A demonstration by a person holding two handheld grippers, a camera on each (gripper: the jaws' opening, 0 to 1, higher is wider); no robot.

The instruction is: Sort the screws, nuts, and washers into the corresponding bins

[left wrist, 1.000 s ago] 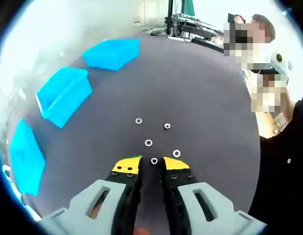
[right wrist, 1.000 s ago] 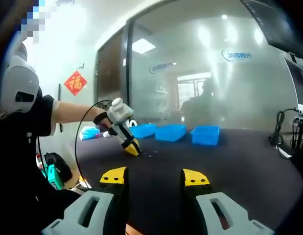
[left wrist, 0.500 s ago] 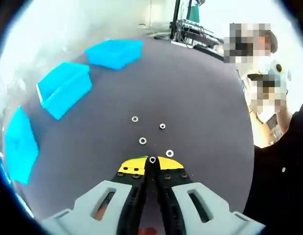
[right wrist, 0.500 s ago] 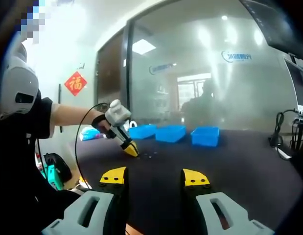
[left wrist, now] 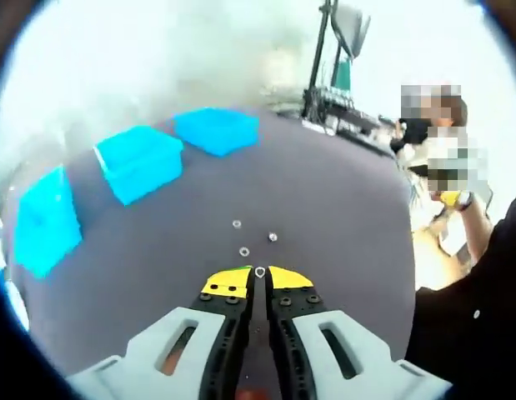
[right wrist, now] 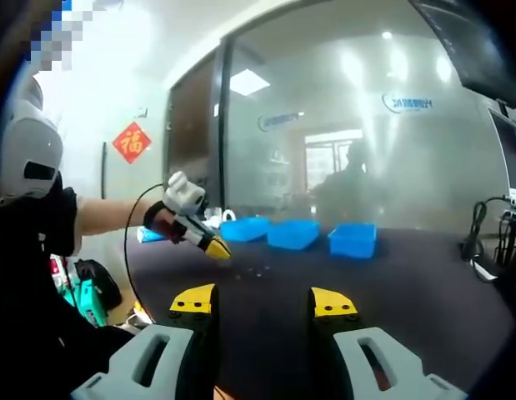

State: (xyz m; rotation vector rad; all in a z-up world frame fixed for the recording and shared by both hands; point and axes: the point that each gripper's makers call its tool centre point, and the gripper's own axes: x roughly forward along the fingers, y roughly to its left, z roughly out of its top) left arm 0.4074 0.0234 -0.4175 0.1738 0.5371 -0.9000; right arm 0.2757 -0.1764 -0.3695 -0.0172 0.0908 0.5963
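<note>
1. Jaws of the left hand-held gripper [left wrist: 259, 275] stand pressed together in the left gripper view, and a small silvery ring, either a nut or a washer [left wrist: 260, 272], is pinched between the yellow tips.
2. Just beyond those tips, three more small silvery pieces [left wrist: 244, 251] lie loose on the dark bench [left wrist: 341, 208], near one another but apart; whether they are nuts or washers is too small to tell.
3. Farther off along the bench's left side, three blue bins stand in a row: the nearest bin [left wrist: 46, 221], the middle bin [left wrist: 141, 161] and the far bin [left wrist: 217, 130], each apart from its neighbour. What is inside them cannot be made out.
4. Past the far bin, at the bench's back edge, stands a dark stand with cables [left wrist: 333, 100].
5. In the right gripper view, the right hand-held gripper [right wrist: 264, 302] has its yellow-tipped jaws spread wide with nothing between them, held above the bench [right wrist: 424, 283].
6. Beyond it, to the left, the person's hand holds the left hand-held gripper [right wrist: 217, 250] above the bench, tips down toward the loose pieces [right wrist: 259, 269].
7. Behind those, the three blue bins [right wrist: 294, 234] stand side by side before a glass wall [right wrist: 341, 125]; a red ornament [right wrist: 131, 142] hangs on the wall to the left.
</note>
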